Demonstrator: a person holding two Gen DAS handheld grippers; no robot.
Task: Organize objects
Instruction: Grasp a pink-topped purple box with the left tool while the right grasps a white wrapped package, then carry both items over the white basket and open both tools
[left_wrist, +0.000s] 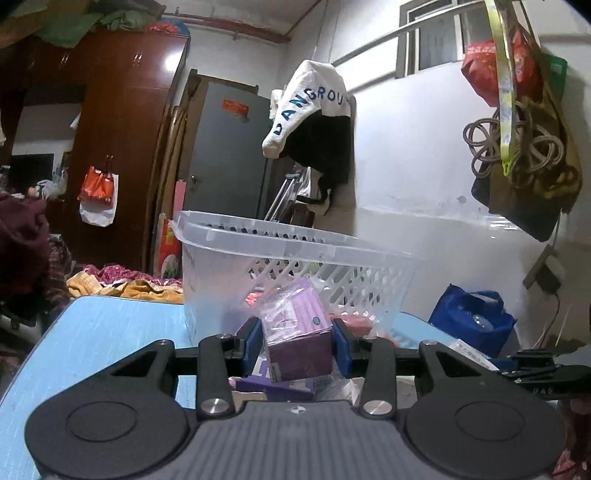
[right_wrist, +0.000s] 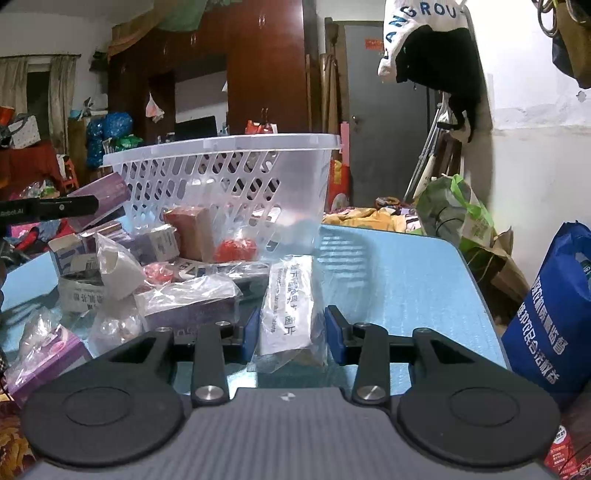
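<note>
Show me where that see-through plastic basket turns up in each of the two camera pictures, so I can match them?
Left wrist view: the basket sits at centre, on the blue table, just behind the purple box held in the left gripper.
Right wrist view: the same basket is upper centre-left, behind the pile of boxes.
Shared landmark: the white garment lettered in blue, hanging on the wall.

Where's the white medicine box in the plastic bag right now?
In the right wrist view, the bagged white box sits low and centre, clamped in the right gripper on the blue table, just in front of the white basket.
</note>
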